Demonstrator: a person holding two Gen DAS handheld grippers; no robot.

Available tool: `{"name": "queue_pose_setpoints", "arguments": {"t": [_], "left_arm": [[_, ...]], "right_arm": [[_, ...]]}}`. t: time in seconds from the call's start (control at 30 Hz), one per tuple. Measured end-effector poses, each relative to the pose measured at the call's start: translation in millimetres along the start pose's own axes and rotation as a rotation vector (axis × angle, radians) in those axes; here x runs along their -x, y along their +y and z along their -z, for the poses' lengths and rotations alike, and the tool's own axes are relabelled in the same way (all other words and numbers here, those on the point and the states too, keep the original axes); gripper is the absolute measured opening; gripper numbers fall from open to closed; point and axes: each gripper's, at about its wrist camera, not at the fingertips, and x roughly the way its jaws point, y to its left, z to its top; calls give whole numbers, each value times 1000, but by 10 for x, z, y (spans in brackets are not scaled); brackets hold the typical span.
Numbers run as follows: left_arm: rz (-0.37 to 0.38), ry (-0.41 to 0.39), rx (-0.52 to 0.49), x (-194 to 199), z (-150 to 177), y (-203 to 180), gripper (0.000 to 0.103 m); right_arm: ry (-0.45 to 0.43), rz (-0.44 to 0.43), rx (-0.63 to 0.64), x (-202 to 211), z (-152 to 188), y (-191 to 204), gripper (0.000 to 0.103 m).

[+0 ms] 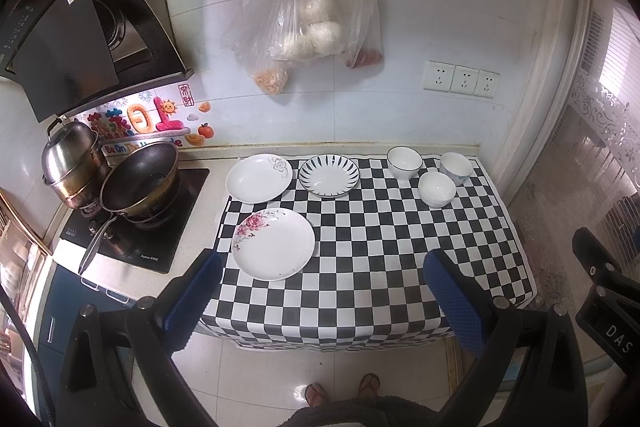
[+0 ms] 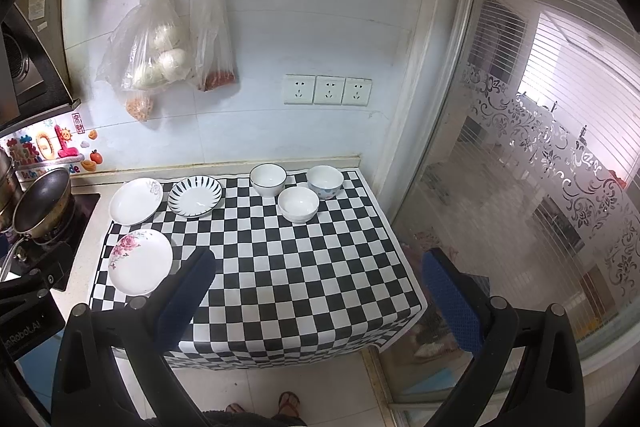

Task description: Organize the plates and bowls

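On the checkered cloth lie three plates: a pink-flower plate at the front left, a white plate with a grey flower behind it, and a blue-striped plate. Three bowls stand at the back right: a dark-rimmed bowl, a plain white bowl and a blue-patterned bowl. My left gripper is open and empty above the cloth's front edge. My right gripper is open and empty, further right.
A stove with a wok and a steel pot stands left of the cloth. Plastic bags hang on the wall. A glass sliding door bounds the right side. Wall sockets sit behind the bowls.
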Motion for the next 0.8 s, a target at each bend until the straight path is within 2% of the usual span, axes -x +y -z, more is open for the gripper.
{"name": "queue_pose_setpoints", "arguments": {"t": [0.2, 0.3, 0.4, 0.5, 0.6, 0.67, 0.8], "left_arm": [[0, 8, 0, -54, 1, 15, 103], [-4, 24, 12, -189, -13, 77, 103], [-25, 49, 40, -456, -32, 206, 103], [-53, 114, 77, -949, -26, 451, 103], [-125, 172, 91, -1531, 13, 738, 103], [-176, 225, 93, -1888, 57, 925, 103], [-218, 325, 117, -2605, 178, 1308, 103]], "right_arm": [[20, -8, -13, -136, -12, 22, 103], [51, -27, -43, -364, -6, 37, 103], [86, -87, -49, -725, 33, 139, 103], [153, -159, -3, -1242, 70, 412, 103], [241, -226, 28, -1774, 119, 754, 103], [267, -266, 63, -2165, 176, 1066, 103], [316, -278, 160, -2890, 326, 1721, 103]]}}
